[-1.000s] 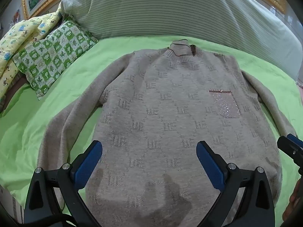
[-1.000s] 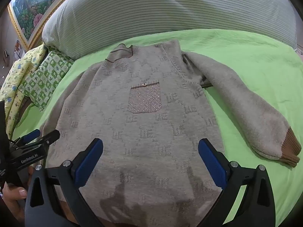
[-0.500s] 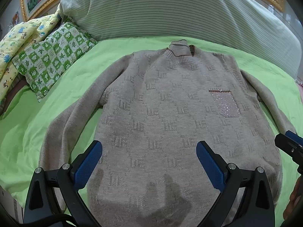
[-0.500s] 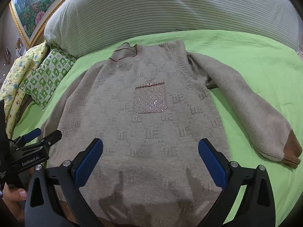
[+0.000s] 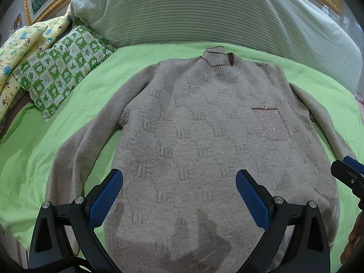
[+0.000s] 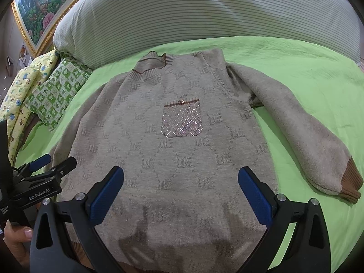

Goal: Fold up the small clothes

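A small beige knit sweater [image 5: 204,141] with a sparkly chest pocket [image 5: 270,125] lies flat, front up, on a green sheet [image 5: 34,159], collar away from me. It also shows in the right wrist view [image 6: 173,154], with its pocket [image 6: 182,120] and its right sleeve [image 6: 302,141] spread out, brown cuff [image 6: 350,182] at the end. My left gripper [image 5: 179,193] is open and empty above the lower body of the sweater. My right gripper [image 6: 180,192] is open and empty above the hem area. Each gripper shows at the edge of the other's view.
A large striped pillow [image 5: 204,11] lies across the back of the bed. A green checked cushion [image 5: 61,68] and a yellow printed quilt [image 5: 20,45] lie at the back left. A gold-framed picture [image 6: 38,16] hangs behind.
Both grippers have drawn back slightly towards the hem, jaws staying open. The sweater has not moved.
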The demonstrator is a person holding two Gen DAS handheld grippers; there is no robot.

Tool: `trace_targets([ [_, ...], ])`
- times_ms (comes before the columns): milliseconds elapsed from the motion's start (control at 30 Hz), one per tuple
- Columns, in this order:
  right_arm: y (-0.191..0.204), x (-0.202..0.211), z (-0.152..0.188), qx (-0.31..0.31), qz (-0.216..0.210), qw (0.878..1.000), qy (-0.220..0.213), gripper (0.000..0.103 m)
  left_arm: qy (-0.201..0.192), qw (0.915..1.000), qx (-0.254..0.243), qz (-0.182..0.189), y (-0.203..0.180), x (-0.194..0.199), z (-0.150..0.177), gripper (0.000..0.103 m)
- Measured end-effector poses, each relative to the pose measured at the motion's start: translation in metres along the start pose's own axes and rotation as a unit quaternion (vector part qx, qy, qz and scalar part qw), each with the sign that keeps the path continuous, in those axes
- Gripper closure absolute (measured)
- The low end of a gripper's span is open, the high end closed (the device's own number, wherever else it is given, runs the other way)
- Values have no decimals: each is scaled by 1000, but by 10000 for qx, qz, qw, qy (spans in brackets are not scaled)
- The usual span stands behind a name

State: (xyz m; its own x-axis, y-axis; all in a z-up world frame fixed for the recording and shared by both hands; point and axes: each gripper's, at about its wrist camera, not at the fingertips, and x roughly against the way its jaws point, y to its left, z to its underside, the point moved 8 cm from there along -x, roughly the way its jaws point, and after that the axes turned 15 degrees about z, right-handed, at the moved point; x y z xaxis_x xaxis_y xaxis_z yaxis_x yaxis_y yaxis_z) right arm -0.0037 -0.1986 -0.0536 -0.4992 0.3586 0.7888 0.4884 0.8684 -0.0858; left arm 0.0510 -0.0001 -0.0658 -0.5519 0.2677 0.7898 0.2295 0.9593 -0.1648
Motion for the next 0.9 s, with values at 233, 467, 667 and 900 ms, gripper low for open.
trace_targets([
  [233,1,-1,-1,15,2,10000,-1,2,79,9999,19,58,-1,-3,1,3],
  [467,1,0,-1,8,5,10000,5,2,-19,10000,-19,49,-1,-4,-2,3],
  [667,2,0,-1,21,-9,10000,-2,2,-18,10000,-31,36,-1,-5,-3,3],
  [900,7,-1,-2,72,-32,10000,-6,2,-5,9997,72,230,-2,-5,-2,3],
])
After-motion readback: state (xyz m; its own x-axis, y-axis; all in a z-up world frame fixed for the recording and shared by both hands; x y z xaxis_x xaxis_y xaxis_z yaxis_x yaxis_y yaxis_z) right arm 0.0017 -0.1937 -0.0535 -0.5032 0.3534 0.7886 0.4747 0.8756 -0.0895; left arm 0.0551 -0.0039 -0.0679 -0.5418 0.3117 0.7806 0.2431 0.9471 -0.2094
